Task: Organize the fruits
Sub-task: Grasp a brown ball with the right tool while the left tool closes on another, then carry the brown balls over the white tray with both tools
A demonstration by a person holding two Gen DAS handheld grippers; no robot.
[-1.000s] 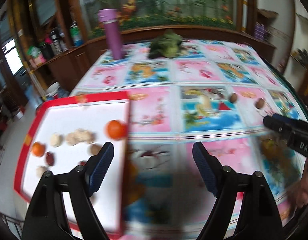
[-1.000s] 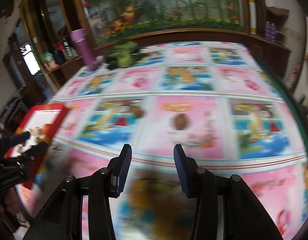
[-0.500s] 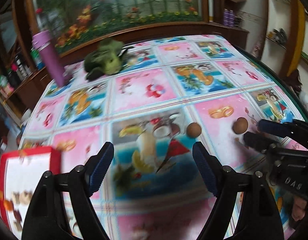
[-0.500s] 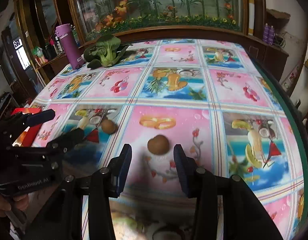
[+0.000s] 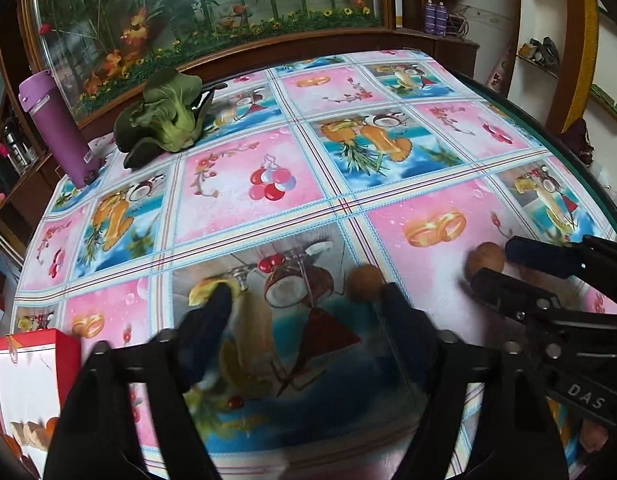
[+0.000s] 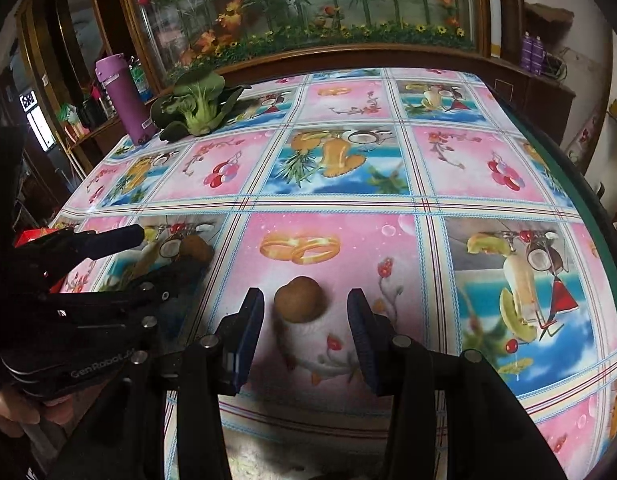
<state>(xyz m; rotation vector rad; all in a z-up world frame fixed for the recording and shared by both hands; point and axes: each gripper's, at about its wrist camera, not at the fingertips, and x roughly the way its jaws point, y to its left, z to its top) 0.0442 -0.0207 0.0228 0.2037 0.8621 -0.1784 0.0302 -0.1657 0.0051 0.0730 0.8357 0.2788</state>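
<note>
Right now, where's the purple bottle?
The purple bottle stands upright at the table's far left corner in both wrist views, just left of the leafy green vegetable, far from both brown fruits.

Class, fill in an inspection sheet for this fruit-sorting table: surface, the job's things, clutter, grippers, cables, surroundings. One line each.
Surface: table covered with a pink and blue fruit-print cloth.
Job's things: two brown fruits, right fruit and left fruit; red-rimmed tray at the near left corner, holding a few pieces.
Clutter: bok choy and purple bottle at the far left.
Grippers: right gripper open, fingers either side of the right fruit; left gripper open, blurred, left fruit by its right finger.
Cables: nothing seen on the table.
Surroundings: flower mural behind a wooden ledge; shelves on both sides.
</note>
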